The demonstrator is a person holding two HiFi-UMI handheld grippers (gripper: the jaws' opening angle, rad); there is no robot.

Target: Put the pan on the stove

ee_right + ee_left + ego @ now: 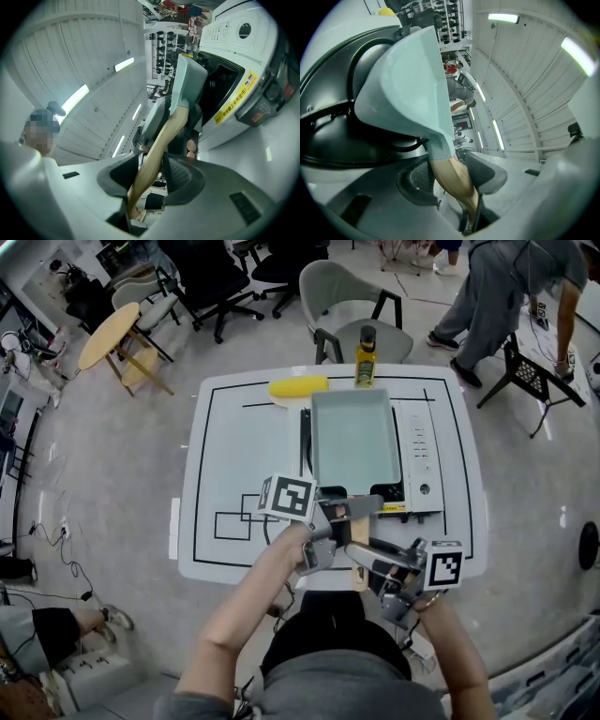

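A pale green rectangular pan (pixel 354 437) lies on the black cooktop of the stove (pixel 422 457) on the white table. Its wooden handle (pixel 359 573) sticks out toward me over the table's near edge. My left gripper (pixel 349 509) is shut on the handle close to the pan body; in the left gripper view the handle (pixel 457 183) sits between the pads, under the pan (pixel 412 79). My right gripper (pixel 364 557) is shut on the handle further back. In the right gripper view the handle (pixel 157 150) runs up to the pan (pixel 187 79) beside the stove (pixel 234 56).
A yellow corn cob (pixel 298 386) and a bottle of oil (pixel 366 357) stand at the table's far edge, behind the stove. A grey chair (pixel 356 296) is beyond the table, and a person (pixel 506 296) stands at the far right. Black lines mark the table (pixel 234 456).
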